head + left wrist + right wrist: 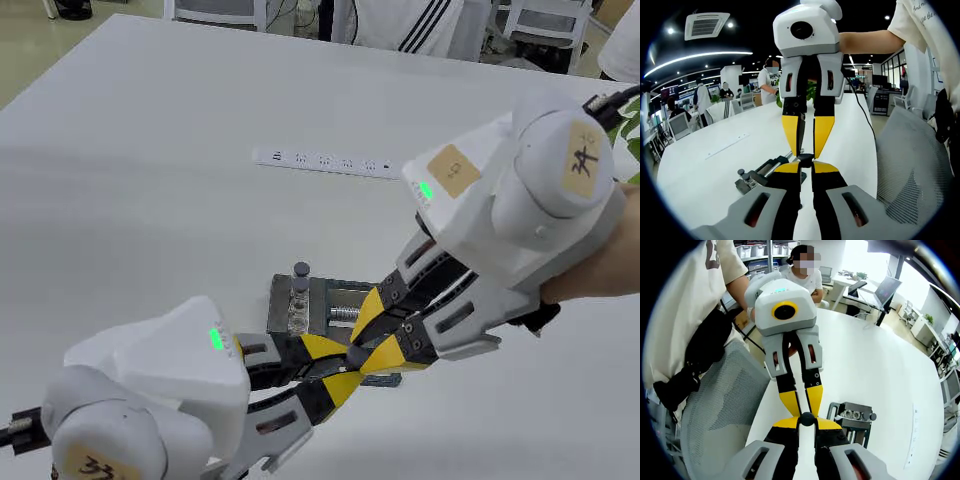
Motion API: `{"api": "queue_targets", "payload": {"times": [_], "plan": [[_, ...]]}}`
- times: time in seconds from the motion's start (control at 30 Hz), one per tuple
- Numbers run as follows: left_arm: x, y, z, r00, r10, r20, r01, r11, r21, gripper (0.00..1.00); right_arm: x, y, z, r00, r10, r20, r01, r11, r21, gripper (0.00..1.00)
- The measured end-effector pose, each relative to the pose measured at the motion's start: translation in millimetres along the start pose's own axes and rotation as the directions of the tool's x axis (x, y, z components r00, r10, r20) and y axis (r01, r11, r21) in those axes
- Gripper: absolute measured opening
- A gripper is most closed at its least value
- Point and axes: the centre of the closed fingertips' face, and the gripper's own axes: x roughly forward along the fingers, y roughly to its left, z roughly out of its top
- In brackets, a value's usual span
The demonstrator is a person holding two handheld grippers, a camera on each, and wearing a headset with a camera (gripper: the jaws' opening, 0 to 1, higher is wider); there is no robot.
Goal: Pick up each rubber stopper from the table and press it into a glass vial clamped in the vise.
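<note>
Setting: open office, white table (150,150).

Item 1, my right gripper (807,425). The fingers are drawn close, with a narrow slit between them. In the right gripper view a dark round rubber stopper (807,418) sits at their yellow tips. I cannot tell whether these fingers grip it.

Item 2, my left gripper (806,167). These fingers are also nearly together. In the left gripper view the stopper shows as a small dark piece just past the tips. The tips of both grippers meet on it nose to nose. I cannot tell whether this pair clamps it or merely touches it.

Item 3, crossing. In the head view the left gripper comes in from lower left and the right gripper from upper right. Their striped fingers cross above the near right corner of the vise (320,300).

Item 4, vise, grey metal, flat on the table just beside the meeting point. It lies left of the fingers in the left gripper view and right of them in the right gripper view.

Item 5, glass vials (299,305), clamped upright in the vise. The far one carries a dark cap (301,269). They stand near the held stopper and apart from it.

Item 6, white power strip (325,161), farther out on the table beyond the vise.

Item 7, grey mesh chair (725,400) at the table edge.

Item 8, seated people at desks in the background.
</note>
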Motion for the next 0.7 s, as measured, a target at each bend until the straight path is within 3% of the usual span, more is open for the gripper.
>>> {"api": "queue_targets", "payload": {"times": [0.43, 0.57, 0.7], "plan": [[-1.2, 2.3, -6.9, 0.9999, 0.008, -0.011, -0.009, 1.000, -0.023, 0.11, 8.9, -4.9, -8.3, 0.9994, -0.005, -0.035, 0.005, 1.000, -0.010, 0.06], [-4.5, 6.5, -20.8, 0.9984, 0.026, -0.051, -0.030, 0.996, -0.080, 0.20, 8.9, -8.0, -9.8, 0.9992, -0.012, -0.040, 0.011, 1.000, -0.011, 0.06], [-9.3, 13.0, -29.4, 0.9964, 0.058, -0.061, -0.065, 0.992, -0.109, 0.34, 10.2, -10.1, -11.1, 0.9991, -0.010, -0.042, 0.010, 1.000, -0.008, 0.06]]}}
